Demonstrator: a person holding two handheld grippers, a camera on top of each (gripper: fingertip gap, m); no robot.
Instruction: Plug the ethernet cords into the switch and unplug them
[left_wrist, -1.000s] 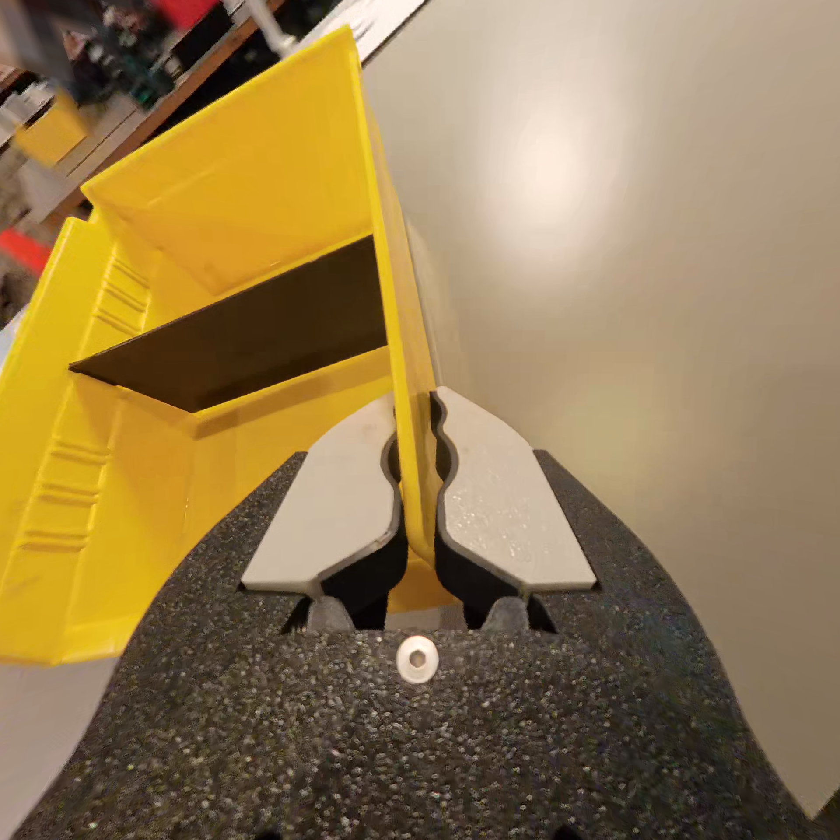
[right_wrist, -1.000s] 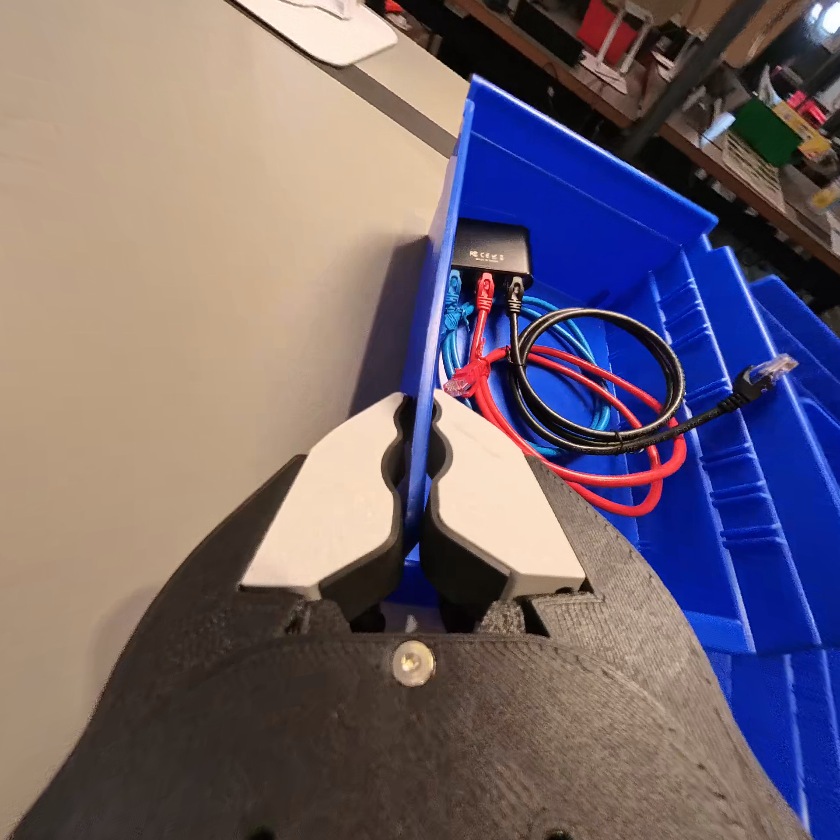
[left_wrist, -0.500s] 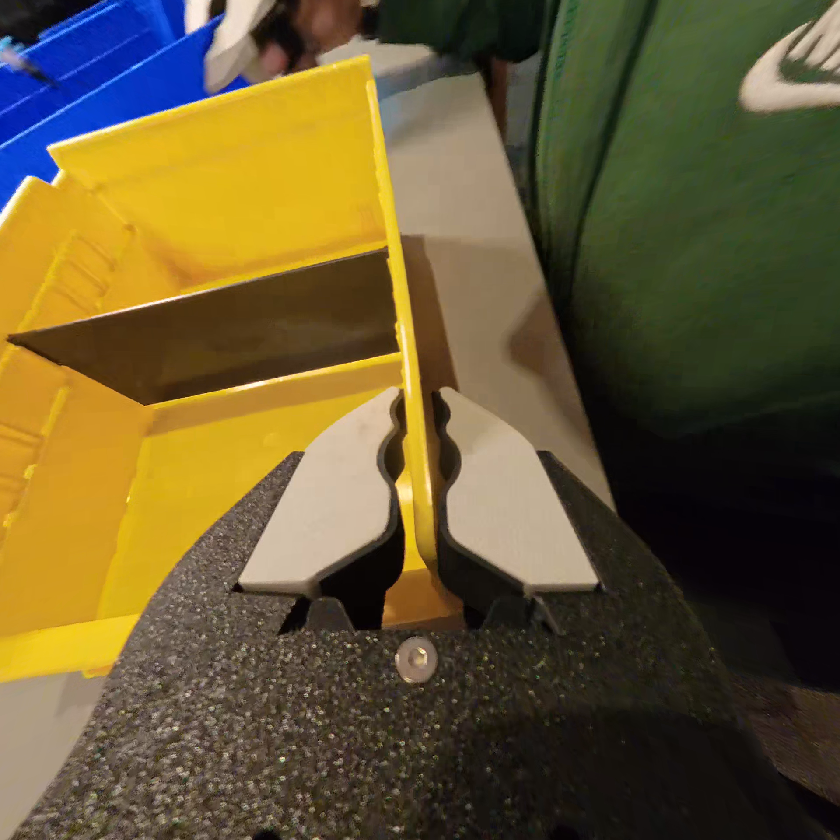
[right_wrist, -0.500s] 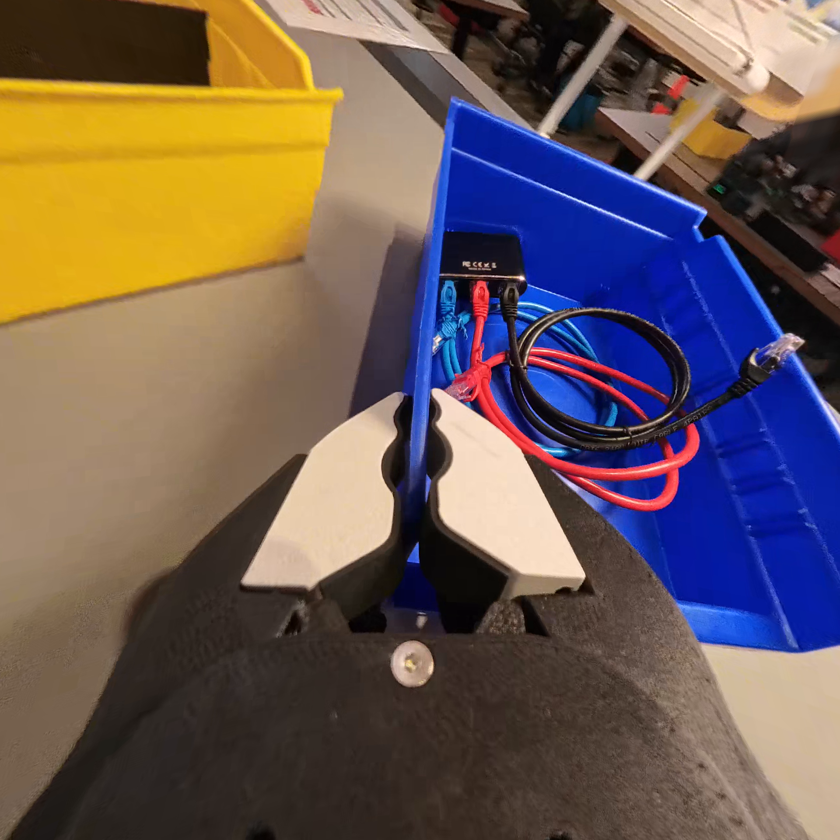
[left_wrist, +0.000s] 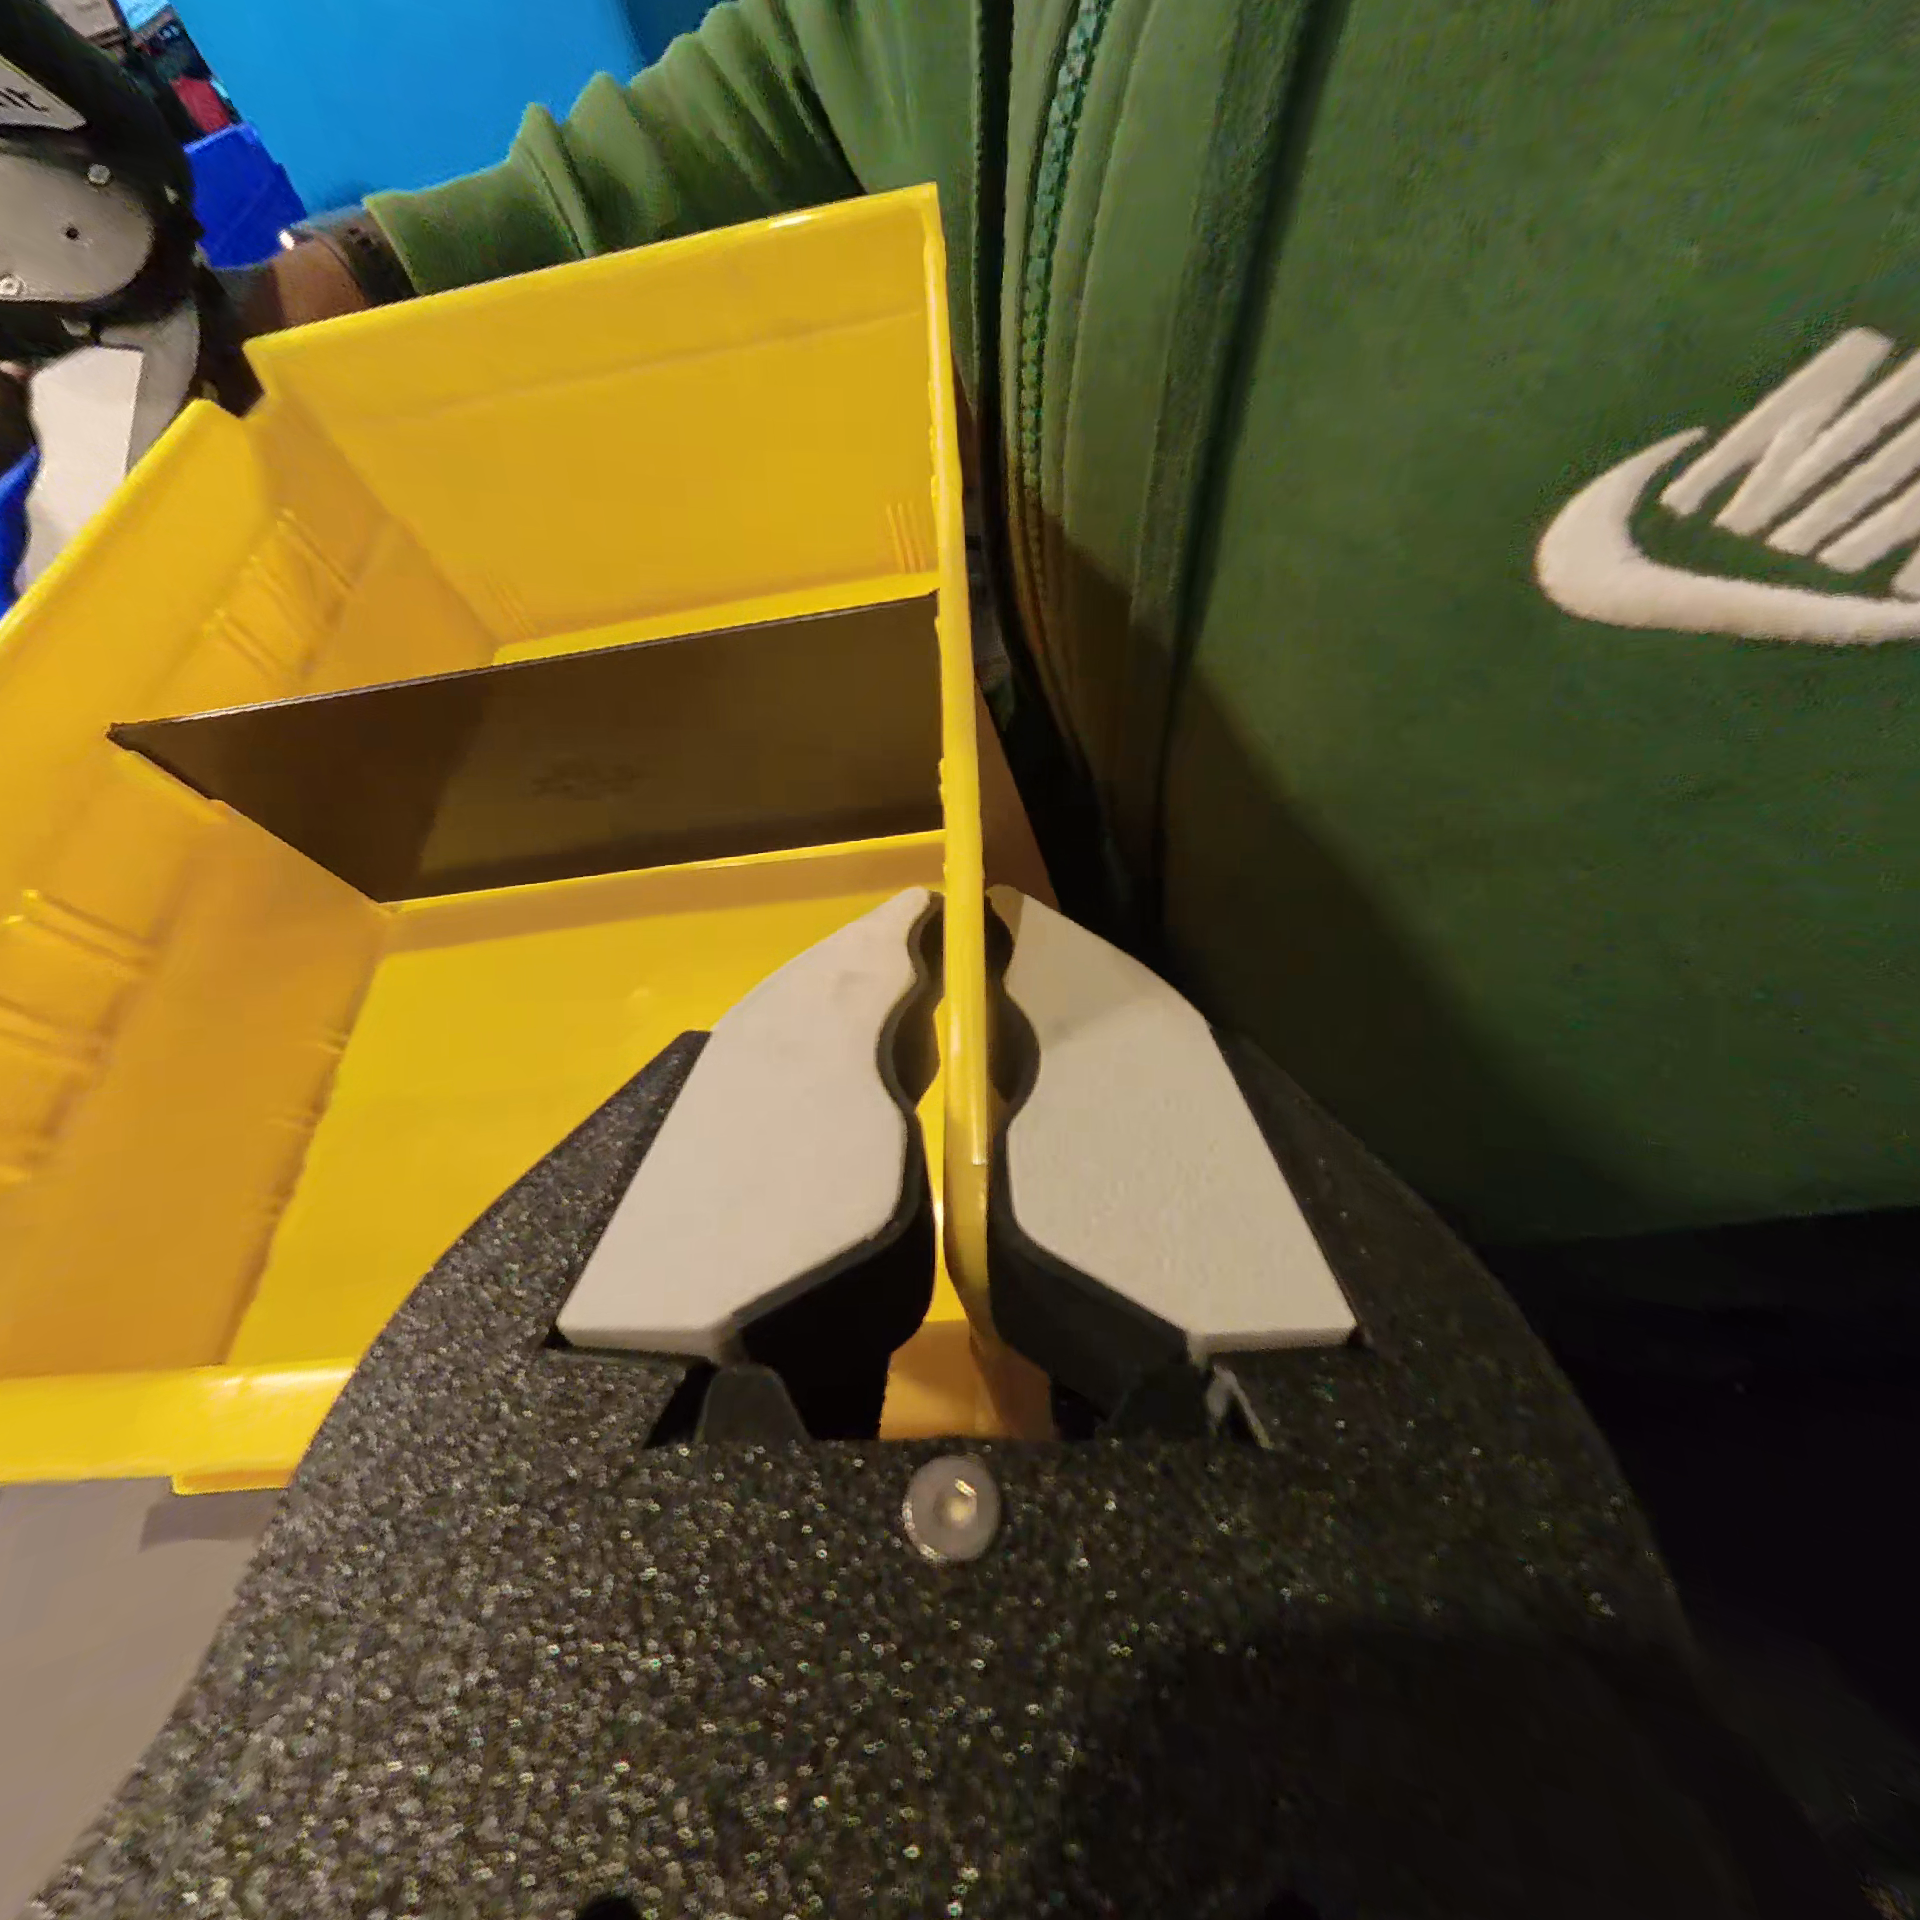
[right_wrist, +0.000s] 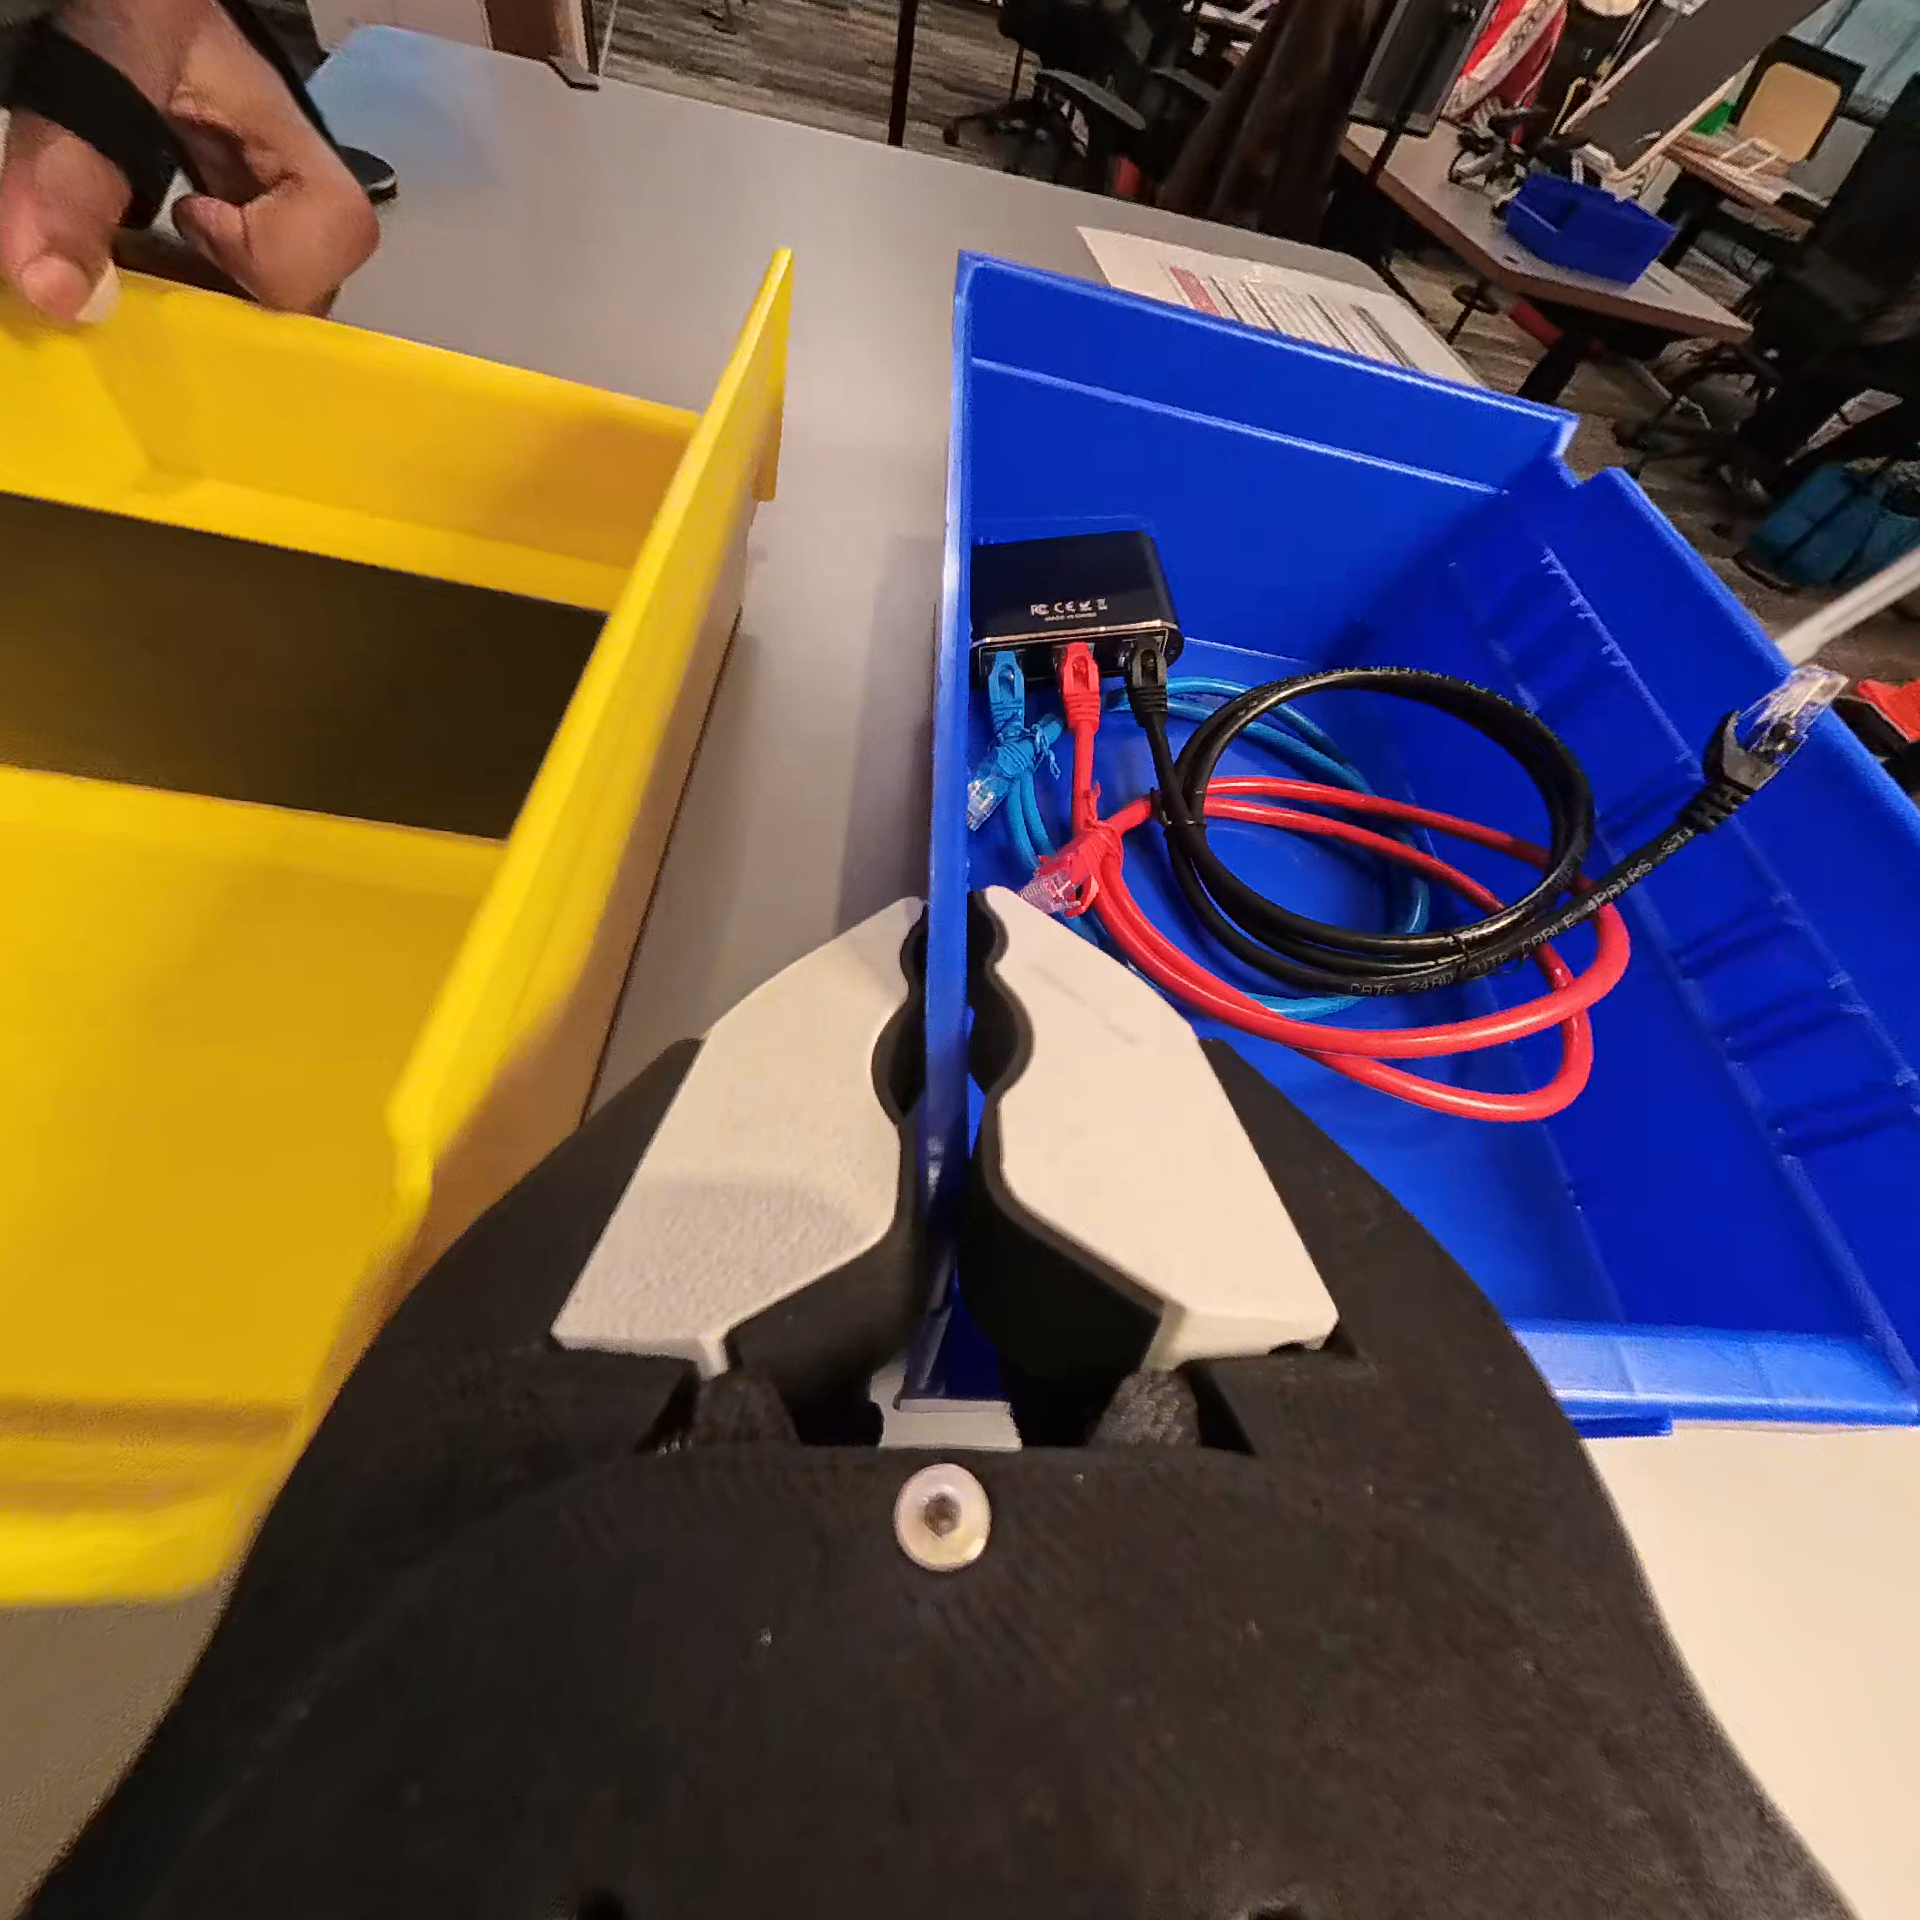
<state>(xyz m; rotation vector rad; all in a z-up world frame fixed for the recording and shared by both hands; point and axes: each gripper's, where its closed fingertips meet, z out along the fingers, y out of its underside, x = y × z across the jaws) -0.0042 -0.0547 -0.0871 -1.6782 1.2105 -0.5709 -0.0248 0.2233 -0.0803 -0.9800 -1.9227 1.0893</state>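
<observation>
Two handheld grippers each pinch the side wall of a plastic bin on a grey counter (right_wrist: 852, 208). The left gripper (left_wrist: 961, 914), its pale grey fingers (left_wrist: 769, 1122) clenched on the thin wall of an open yellow bin (left_wrist: 582, 457), holds that bin close against a person's green fleece top (left_wrist: 1403, 727) — probably to carry or reposition it. A flat black divider (left_wrist: 582, 748) crosses the yellow bin's interior, which otherwise shows no contents.

The right gripper (right_wrist: 948, 914) grasps the left wall of a glossy blue bin (right_wrist: 1299, 436), its contoured fingers (right_wrist: 1122, 1143) clamped either side of the wall. Inside, near the far left corner, lies the small black switch (right_wrist: 1070, 592) with three cords plugged into it: a blue cord (right_wrist: 1013, 748), a red cord (right_wrist: 1382, 1049) and a black cord (right_wrist: 1382, 821), all loosely coiled on the bin floor. Each cord's free end lies unplugged — the black one's clear connector leans up on the bin's ribbed right wall.

A bare hand (right_wrist: 177, 177) shows at the far rim of the yellow bin. Judging by this, the bins are being arranged, with unplugging not yet begun
</observation>
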